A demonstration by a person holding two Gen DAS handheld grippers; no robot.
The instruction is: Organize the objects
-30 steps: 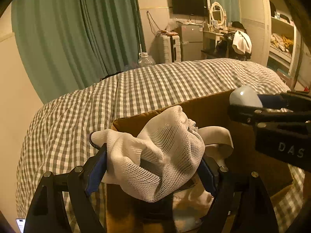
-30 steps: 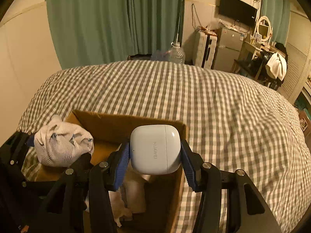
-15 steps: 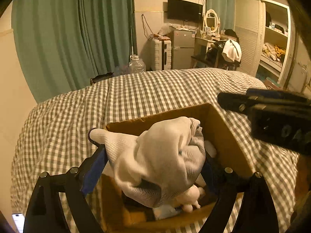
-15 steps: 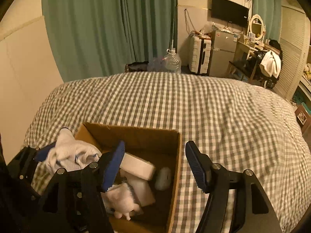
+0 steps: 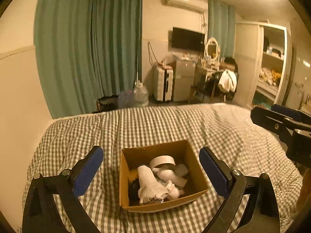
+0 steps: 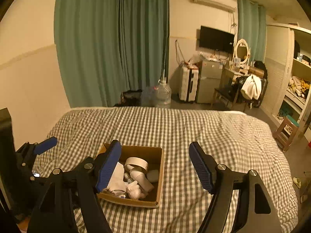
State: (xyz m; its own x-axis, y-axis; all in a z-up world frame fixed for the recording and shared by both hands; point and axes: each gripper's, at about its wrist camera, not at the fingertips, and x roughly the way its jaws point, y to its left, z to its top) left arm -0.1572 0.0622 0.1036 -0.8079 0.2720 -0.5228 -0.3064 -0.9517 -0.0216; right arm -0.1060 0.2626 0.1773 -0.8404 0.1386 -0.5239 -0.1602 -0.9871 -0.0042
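Observation:
An open cardboard box (image 5: pixel 124 182) sits on the checked bed; it also shows in the right wrist view (image 6: pixel 159 167). Inside lie a white mesh cloth (image 5: pixel 148 184), a tape roll (image 5: pixel 162 160), a white earbud case (image 5: pixel 181 169) and other white items. My left gripper (image 5: pixel 151 169) is open and empty, raised above the box. My right gripper (image 6: pixel 155 167) is open and empty, also high above the box. The right gripper shows at the right edge of the left wrist view (image 5: pixel 283 124).
The checked bedspread (image 6: pixel 194 128) spreads around the box. Beyond the bed are green curtains (image 5: pixel 87 48), a water jug (image 6: pixel 163 95), a suitcase (image 6: pixel 188 86), a dresser with mirror (image 6: pixel 241 58) and a small stool (image 6: pixel 285 134).
The right gripper opened and dropped the earbud case into the box. The left gripper then opened and let the mesh cloth fall in. Both grippers rose away from the box.

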